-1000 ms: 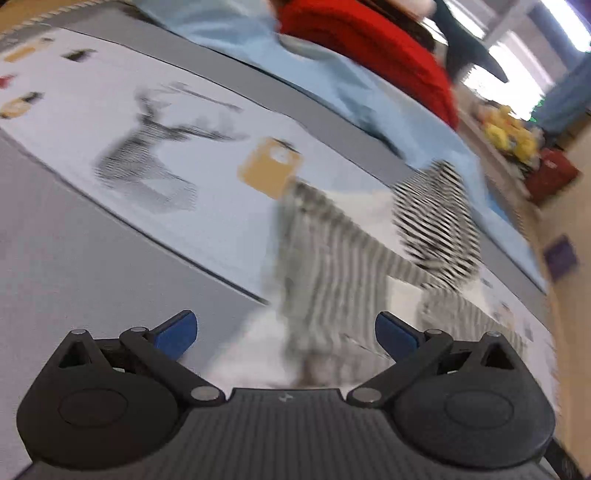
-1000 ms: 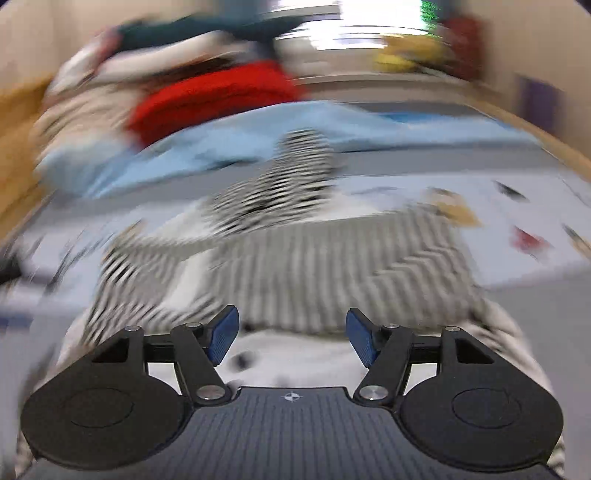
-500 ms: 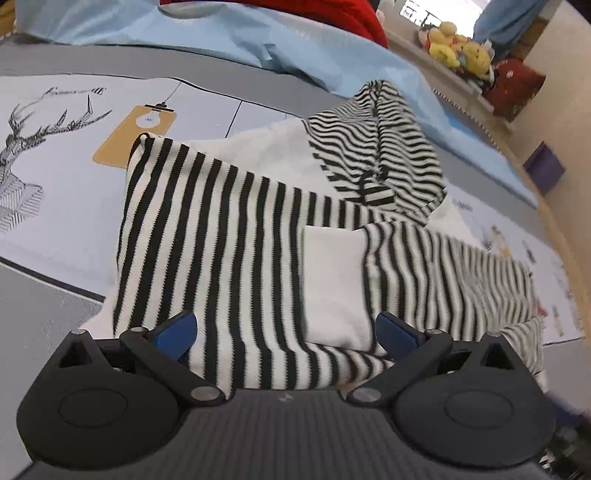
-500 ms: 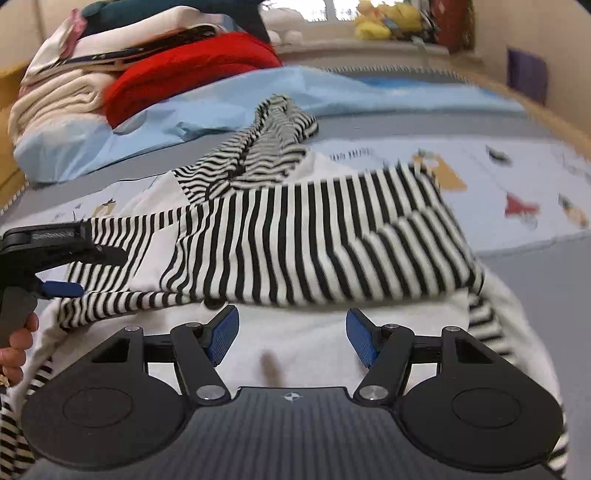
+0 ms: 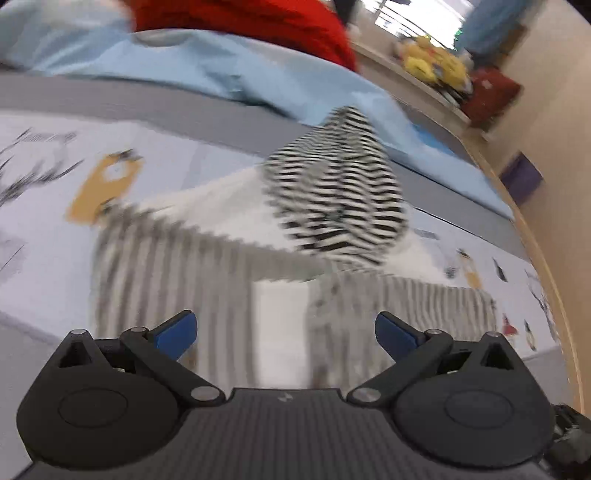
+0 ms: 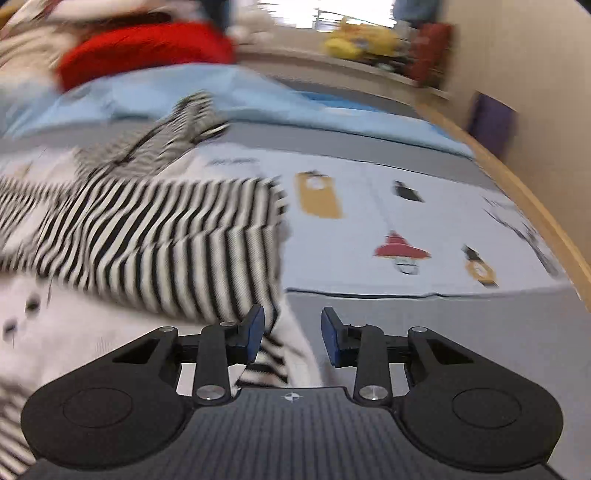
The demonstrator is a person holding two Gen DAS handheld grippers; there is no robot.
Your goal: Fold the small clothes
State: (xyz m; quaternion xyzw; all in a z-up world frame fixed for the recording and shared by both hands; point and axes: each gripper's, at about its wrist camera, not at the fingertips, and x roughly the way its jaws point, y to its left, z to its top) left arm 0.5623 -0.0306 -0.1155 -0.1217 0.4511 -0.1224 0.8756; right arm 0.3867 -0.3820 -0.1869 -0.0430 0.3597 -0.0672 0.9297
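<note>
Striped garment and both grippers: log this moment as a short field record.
garment: black-and-white striped garment lying on the printed mat, sleeves folded across its white front
left gripper: open, jaws wide, over the garment's near part
right gripper: jaws have just been closing, gap remains, garment's side edge between them, not pinched
background: red fabric, light blue sheet
image quality: motion blur

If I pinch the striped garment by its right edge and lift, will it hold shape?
Probably not. The striped garment lies creased and layered, so it likely droops. It looks like thin knit, probably light. Its folded sleeve may slide open.
</note>
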